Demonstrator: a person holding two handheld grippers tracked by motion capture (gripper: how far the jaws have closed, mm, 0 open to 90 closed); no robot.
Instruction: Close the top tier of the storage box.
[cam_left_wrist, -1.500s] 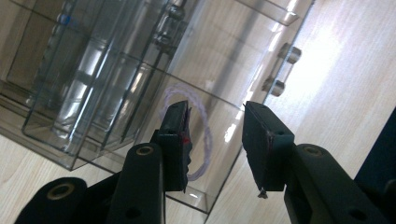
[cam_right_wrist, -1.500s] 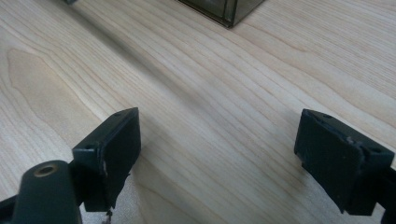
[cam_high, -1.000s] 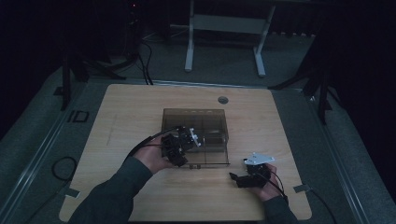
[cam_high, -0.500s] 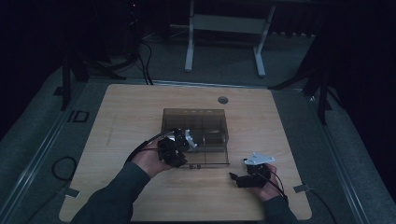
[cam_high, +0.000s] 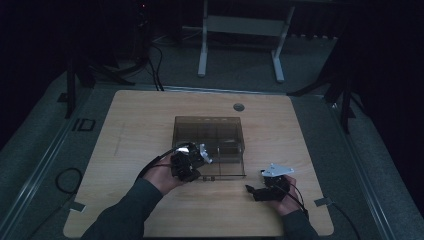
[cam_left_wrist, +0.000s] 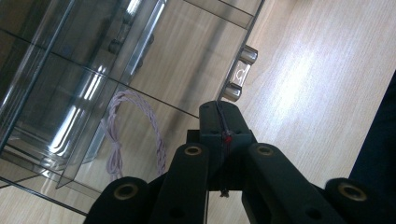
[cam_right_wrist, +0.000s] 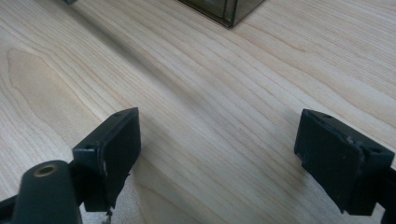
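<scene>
My left gripper (cam_left_wrist: 219, 122) had just been closing and its jaws were together with nothing between them, at the front edge of the clear plastic compartment box (cam_high: 210, 140), near its latch (cam_left_wrist: 239, 74). A coiled pink cord (cam_left_wrist: 135, 128) lay inside one compartment. The lid looked down but, I judged, not yet latched. My right gripper (cam_right_wrist: 217, 154) rested on the wooden table (cam_high: 150, 115), jaws wide apart, holding nothing.

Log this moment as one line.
left gripper: shut, at clear plastic compartment box front edge | right gripper: open, over wooden table
</scene>
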